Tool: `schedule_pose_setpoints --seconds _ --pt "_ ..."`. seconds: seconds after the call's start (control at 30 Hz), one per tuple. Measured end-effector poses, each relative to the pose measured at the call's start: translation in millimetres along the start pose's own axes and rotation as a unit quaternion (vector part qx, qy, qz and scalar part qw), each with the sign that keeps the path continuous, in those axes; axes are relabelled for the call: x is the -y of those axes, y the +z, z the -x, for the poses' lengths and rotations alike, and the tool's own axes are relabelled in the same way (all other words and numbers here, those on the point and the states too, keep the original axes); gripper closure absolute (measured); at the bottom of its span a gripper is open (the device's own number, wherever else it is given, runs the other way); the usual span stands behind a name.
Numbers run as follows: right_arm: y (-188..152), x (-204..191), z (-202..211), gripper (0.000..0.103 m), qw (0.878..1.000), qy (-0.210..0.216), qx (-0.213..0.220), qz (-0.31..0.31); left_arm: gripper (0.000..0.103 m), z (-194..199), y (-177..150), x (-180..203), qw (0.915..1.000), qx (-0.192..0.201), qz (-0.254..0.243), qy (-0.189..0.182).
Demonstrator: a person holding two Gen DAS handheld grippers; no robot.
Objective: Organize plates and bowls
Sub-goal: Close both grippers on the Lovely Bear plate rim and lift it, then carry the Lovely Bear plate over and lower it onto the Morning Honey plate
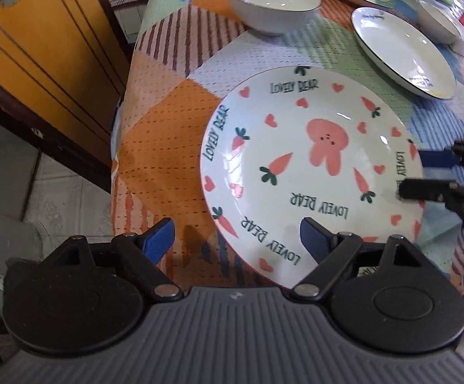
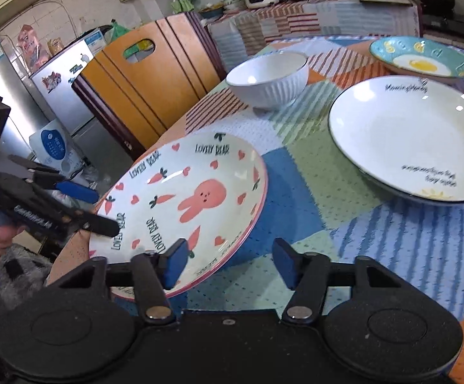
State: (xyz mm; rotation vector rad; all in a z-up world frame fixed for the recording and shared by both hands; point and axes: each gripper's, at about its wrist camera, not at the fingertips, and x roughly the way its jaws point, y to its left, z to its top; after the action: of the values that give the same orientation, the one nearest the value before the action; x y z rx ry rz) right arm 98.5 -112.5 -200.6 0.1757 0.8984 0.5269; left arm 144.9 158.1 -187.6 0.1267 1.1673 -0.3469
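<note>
Rabbit plate (image 1: 312, 166) reads "LOVELY BEAR"; left claw (image 1: 236, 240) gapes at its rim.

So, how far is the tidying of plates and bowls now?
Nothing is stacked yet. In hand: the left claw and right claw, both open, sit at the rabbit plate rim. Left: white bowl, white plate, egg plate lie apart.

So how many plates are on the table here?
3. The rabbit plate sits nearest, at the table's edge; the white plate with script lies to its right; the teal fried-egg plate is farthest back. More may lie outside the frame.
</note>
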Motion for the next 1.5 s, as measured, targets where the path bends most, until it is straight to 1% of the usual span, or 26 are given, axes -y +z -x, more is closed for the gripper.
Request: schedule_pose_setpoints --seconds 0.03,0.07,0.1,0.13,0.17,0.23,0.27,0.3,0.33,0.43,0.5,0.67,0.77,0.9,1.0,1.2,1.3,1.5 --pt "-1 -1 -3 0.051 1.0 0.004 -0.003 -0.001 0.021 -4 -1 -4 0.9999 0.002 0.011 -0.006" --pt "-1 -2 -6 0.061 1.0 0.008 -0.006 -0.002 0.024 -6 -2 -7 0.9998 0.004 0.02 -0.008" --pt "-2 -3 -9 0.068 1.0 0.009 -0.013 -0.004 0.033 -9 -3 -9 0.9996 0.005 0.023 -0.012" --pt "-2 -4 -11 0.074 1.0 0.004 -0.015 -0.006 0.038 -8 -5 -9 0.9996 0.012 0.021 -0.012" --pt "-1 -4 -12 0.075 1.0 0.002 -0.016 -0.014 0.041 -8 -6 -8 0.9996 0.018 0.014 -0.014" --pt "-1 0 -12 0.077 0.999 0.003 -0.016 -0.042 0.053 -6 -7 -8 0.9992 0.025 0.007 -0.029" --pt "-1 2 -12 0.078 0.998 0.005 -0.016 -0.058 0.055 -6 -8 -7 0.9991 0.027 0.006 -0.033" --pt "0 4 -11 0.079 0.997 0.003 -0.017 -0.072 0.063 -6 -9 -5 0.9988 0.03 0.004 -0.039" --pt "1 5 -12 0.081 0.997 0.002 -0.019 -0.08 0.065 -5 -9 -4 0.9985 0.031 0.007 -0.044" --pt "4 10 -14 0.082 0.994 0.005 -0.026 -0.109 0.066 -4 -9 -3 0.9984 0.031 0.021 -0.041" --pt "6 11 -16 0.083 0.993 0.007 -0.032 -0.117 0.067 -3 -9 -3 0.9984 0.027 0.032 -0.038" --pt "8 7 -16 0.083 0.994 0.008 -0.046 -0.096 0.068 -4 -2 -2 0.9983 0.006 0.051 -0.027" --pt "10 7 -11 0.083 0.995 0.01 -0.045 -0.086 0.068 1 -1 0 0.9982 -0.001 0.052 -0.031" --pt "15 5 1 0.083 0.996 0.015 -0.045 -0.075 0.068 15 0 8 0.9984 0.002 0.048 -0.029" --pt "20 3 17 0.083 0.997 0.016 -0.036 -0.066 0.068 32 1 16 0.9988 0.012 0.038 -0.027" --pt "28 -1 50 0.082 0.997 0.011 -0.024 -0.075 0.067 66 8 38 0.9995 0.023 0.009 -0.022" --pt "29 -7 67 0.081 0.998 0.009 -0.013 -0.057 0.067 81 13 47 0.9993 0.027 -0.004 -0.024" --pt "37 -6 99 0.081 0.999 -0.005 0.013 -0.044 0.067 100 29 67 0.9986 0.036 -0.023 -0.032"
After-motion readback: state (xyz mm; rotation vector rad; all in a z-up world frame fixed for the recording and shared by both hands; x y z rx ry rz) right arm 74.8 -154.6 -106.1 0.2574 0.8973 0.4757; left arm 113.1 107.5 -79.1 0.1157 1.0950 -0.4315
